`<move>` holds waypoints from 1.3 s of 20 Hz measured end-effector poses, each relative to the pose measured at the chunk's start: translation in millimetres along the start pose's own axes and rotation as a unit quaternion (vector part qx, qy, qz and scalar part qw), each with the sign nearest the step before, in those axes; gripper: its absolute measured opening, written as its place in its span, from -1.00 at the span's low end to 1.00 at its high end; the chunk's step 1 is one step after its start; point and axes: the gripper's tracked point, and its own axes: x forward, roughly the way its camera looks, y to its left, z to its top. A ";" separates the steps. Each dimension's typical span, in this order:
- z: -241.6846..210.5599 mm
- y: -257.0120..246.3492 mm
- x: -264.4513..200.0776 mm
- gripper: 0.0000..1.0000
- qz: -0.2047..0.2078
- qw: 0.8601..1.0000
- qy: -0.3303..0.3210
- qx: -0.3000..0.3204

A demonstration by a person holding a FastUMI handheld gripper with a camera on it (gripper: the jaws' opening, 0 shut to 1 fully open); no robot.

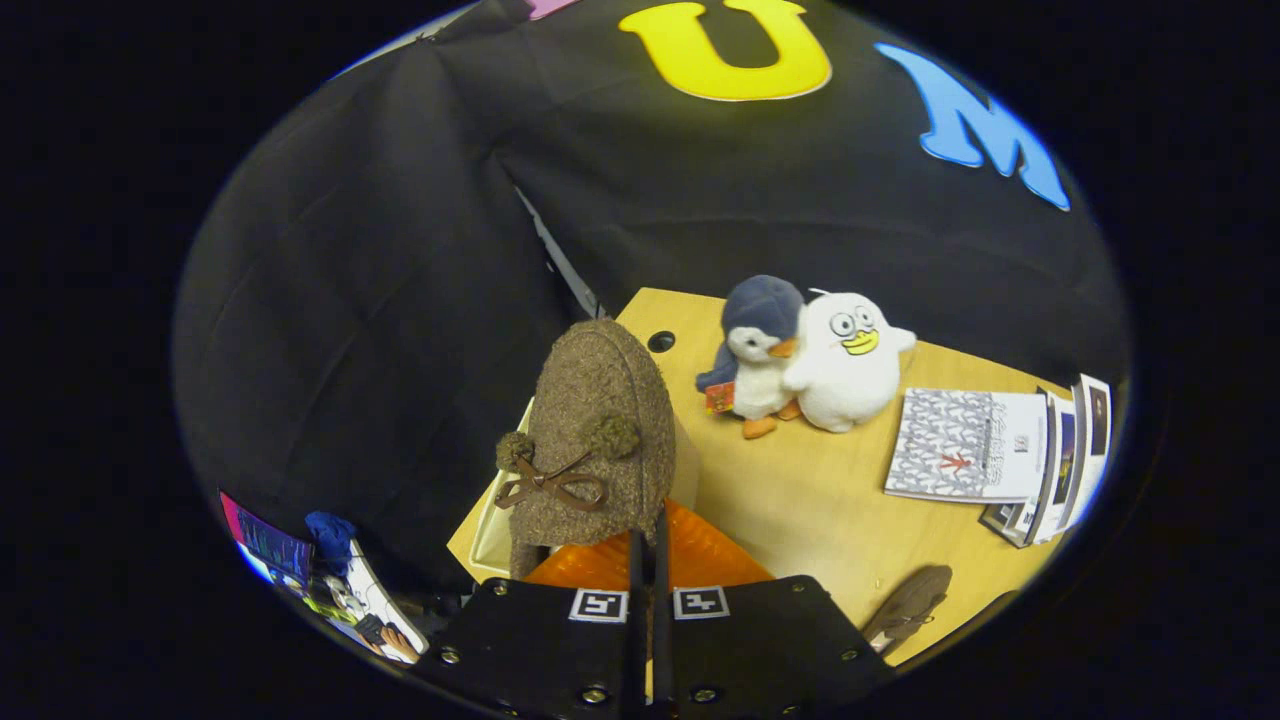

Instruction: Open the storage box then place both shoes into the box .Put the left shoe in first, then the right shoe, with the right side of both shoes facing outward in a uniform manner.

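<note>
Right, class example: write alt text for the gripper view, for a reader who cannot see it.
The hand-held gripper holds a brown fuzzy shoe with a bow, fingers shut on its edge, above an orange and white storage box on a wooden table. Beyond sit two plush penguins and some booklets; a second shoe lies beside the fingers.

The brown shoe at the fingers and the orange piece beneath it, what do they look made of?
Brown shoe with bow: seemingly coarse, matte woolly felt; nubby surface, fuzzy pompoms. Orange ribbed piece: probably glossy translucent plastic, it glows and shows ridges. The gripper is closed, apparently pinching the shoe's edge.
</note>
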 end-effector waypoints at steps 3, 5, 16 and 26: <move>-5.4 22.0 52.0 -0.95 0.019 0.999 0.038 -0.033; -18.4 41.6 60.2 -0.95 0.021 0.996 0.067 -0.061; -57.0 55.4 144.8 -0.83 -0.002 0.982 0.145 -0.122; -16.5 39.3 82.6 0.93 -0.003 0.995 0.061 -0.075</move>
